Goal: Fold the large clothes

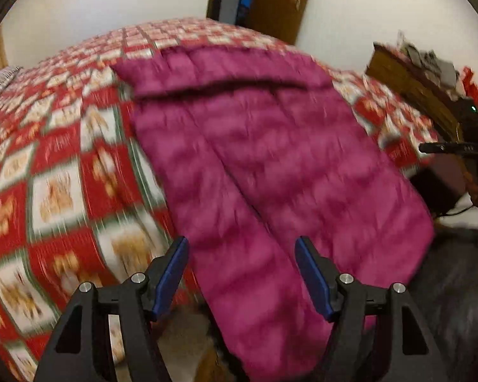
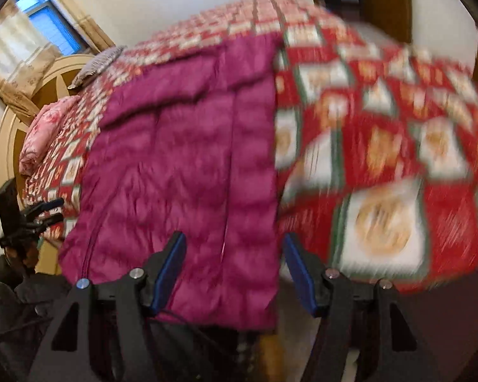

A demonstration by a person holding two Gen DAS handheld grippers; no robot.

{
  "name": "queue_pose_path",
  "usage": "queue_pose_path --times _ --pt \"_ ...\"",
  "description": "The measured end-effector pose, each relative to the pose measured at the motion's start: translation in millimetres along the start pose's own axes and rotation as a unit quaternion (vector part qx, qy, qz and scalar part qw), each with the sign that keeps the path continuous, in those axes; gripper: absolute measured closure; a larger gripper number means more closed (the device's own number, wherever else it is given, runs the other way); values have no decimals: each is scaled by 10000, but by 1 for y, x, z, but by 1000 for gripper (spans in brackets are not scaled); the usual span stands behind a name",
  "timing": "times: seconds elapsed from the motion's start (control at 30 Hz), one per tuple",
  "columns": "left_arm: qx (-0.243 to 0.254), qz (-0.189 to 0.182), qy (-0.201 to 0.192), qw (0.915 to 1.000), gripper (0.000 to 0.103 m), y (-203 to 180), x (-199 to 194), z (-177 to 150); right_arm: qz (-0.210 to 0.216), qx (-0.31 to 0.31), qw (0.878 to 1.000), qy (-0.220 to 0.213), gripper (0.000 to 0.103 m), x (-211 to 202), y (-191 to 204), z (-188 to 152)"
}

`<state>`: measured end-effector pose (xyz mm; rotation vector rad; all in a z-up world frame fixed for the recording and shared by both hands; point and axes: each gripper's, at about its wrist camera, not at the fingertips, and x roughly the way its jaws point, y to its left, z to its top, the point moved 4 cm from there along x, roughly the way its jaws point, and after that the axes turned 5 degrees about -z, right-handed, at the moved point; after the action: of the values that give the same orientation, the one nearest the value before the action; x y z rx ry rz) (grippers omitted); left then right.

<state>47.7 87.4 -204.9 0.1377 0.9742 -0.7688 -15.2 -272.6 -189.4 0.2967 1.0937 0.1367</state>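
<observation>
Left wrist: one magenta jacket (image 1: 271,159) on bedspread (image 1: 63,165); both hand-held grippers (image 1: 242,273) (image 2: 234,269) agape, empty.

bedspread (image 1: 63,165) bare both sides of magenta jacket (image 1: 271,146); pillows (image 2: 44,140) crowd headboard end.

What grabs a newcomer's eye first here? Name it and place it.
The magenta coat strikes first: it lies flat on the bed with its near end hanging over the edge. Around it spreads the red checked bedspread. Both tools, left and right, stand open and empty over the coat's near end.
</observation>
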Motion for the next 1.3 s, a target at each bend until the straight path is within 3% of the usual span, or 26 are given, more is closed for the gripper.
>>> queue_pose_path --times 0.17,0.23,0.37,0.5,0.7,0.77,0.83,0.87,0.9,1.0,1.17,1.3 --pt "-578 -476 -77 9972 34 1 -4 -28 381 627 9958 552 35 29 -16 -31" --pt "-859 -502 -52 9950 34 7 0 -36 391 742 9941 694 35 38 -20 -39" --pt "-1134 -285 124 9931 34 14 5 -57 284 694 9938 826 30 49 -23 -40" --pt "-1045 -236 218 9940 34 11 6 -63 292 579 9928 1007 28 68 -21 -38" --pt "-1452 -712 608 9850 34 18 27 -73 687 471 9889 1234 27 90 -11 -43" --pt "-1529 -873 616 9824 34 16 29 -72 751 421 9865 1393 35 97 -9 -47" --pt "-1554 -1042 584 9806 34 10 29 -70 927 399 9859 1337 68 94 -7 -47" --pt "-1536 -1072 569 9807 40 7 28 -69 980 360 9859 1307 78 92 -6 -48" --pt "-1480 -1124 528 9812 62 3 27 -68 1031 318 9860 1269 90 89 -5 -48" --pt "-1350 -1040 385 9846 94 -2 21 -62 1222 199 9876 970 92 71 0 -46" --pt "-1323 -1106 -312 9845 100 -3 -13 -44 1529 361 9875 153 94 24 5 -34" --pt "-1321 -1206 -1019 9786 100 -5 -50 -24 2019 754 9749 -555 95 -18 1 -22"
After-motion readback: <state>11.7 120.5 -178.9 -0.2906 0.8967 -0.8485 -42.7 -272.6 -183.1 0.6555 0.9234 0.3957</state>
